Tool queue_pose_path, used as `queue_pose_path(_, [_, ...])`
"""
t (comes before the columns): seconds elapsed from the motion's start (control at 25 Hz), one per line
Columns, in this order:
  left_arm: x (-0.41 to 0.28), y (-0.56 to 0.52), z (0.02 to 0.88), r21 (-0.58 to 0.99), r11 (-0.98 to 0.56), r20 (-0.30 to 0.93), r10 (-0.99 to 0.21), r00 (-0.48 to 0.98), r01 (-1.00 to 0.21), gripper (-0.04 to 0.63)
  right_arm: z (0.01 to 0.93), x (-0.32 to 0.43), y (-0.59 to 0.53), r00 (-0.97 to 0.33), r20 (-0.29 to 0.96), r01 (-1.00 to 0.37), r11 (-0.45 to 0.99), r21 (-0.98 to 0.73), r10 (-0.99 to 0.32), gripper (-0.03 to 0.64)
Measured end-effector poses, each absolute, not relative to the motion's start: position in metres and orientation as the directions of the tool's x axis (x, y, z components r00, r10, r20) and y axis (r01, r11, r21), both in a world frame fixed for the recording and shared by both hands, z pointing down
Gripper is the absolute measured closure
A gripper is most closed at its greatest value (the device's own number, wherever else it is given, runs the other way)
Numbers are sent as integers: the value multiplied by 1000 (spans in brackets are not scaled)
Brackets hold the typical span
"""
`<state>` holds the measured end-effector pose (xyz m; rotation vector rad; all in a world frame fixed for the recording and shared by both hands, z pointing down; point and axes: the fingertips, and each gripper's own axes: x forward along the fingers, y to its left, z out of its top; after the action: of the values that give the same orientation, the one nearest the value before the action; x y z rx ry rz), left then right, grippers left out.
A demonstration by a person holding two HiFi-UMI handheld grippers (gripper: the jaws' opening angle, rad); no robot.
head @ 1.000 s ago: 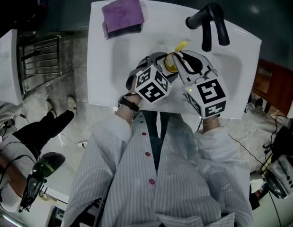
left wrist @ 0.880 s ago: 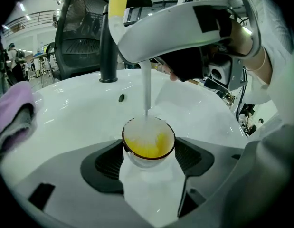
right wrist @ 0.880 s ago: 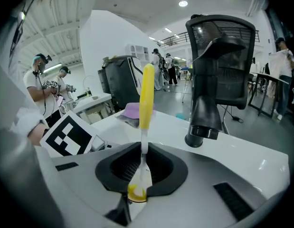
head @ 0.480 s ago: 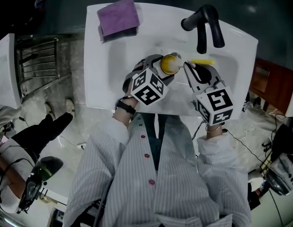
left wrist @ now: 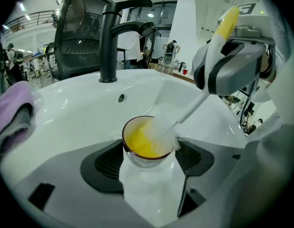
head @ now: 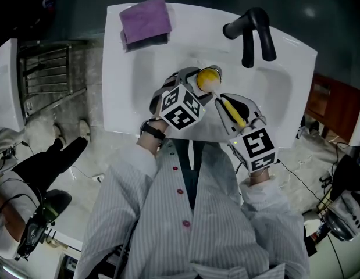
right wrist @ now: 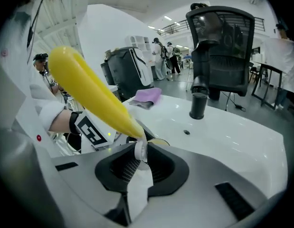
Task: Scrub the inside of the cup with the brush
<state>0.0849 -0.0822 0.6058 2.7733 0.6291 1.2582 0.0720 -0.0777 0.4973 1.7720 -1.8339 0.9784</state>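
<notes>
A small cup (left wrist: pixel 146 145) with a yellow inside and a dark rim is held over the white sink, my left gripper (left wrist: pixel 149 159) shut on its body. In the head view the cup (head: pixel 207 78) sits just past the left gripper (head: pixel 190 93). The brush has a yellow handle (right wrist: pixel 92 95) and a white neck, and my right gripper (right wrist: pixel 139 156) is shut on it. Its white bristles (left wrist: pixel 164 131) reach down inside the cup at the right of the rim. From the head view the right gripper (head: pixel 229 104) stands close beside the cup, with the handle (head: pixel 232 113) slanting back along it.
A black faucet (head: pixel 249 31) stands at the back of the sink (head: pixel 139 86), close to the right of the cup. A folded purple cloth (head: pixel 146 19) lies on the back left corner. A metal rack (head: pixel 49 74) stands on the floor at left.
Half a second ago the right gripper held the brush out to the right of the cup. It has swung back left and the bristles are now inside the cup. The cup barely moved.
</notes>
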Motion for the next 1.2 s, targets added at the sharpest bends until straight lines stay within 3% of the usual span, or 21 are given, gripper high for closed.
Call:
queue_pose_path(0.4, [85,-84,606,191,-917,715,375,590,351,247,489,78,-129,-154,673,-977,11,-212,-723,557])
queue_pose_path(0.76, [85,-83,605,187,-918,715,372,592,351,247,490,100,-158,-45,638,-998,6,-63,-768,558])
queue_pose_path(1.2, [85,-84,605,184,-917,712,372,596,353,247,492,122,-118,-10,636,-987,-93,-129,-771,558])
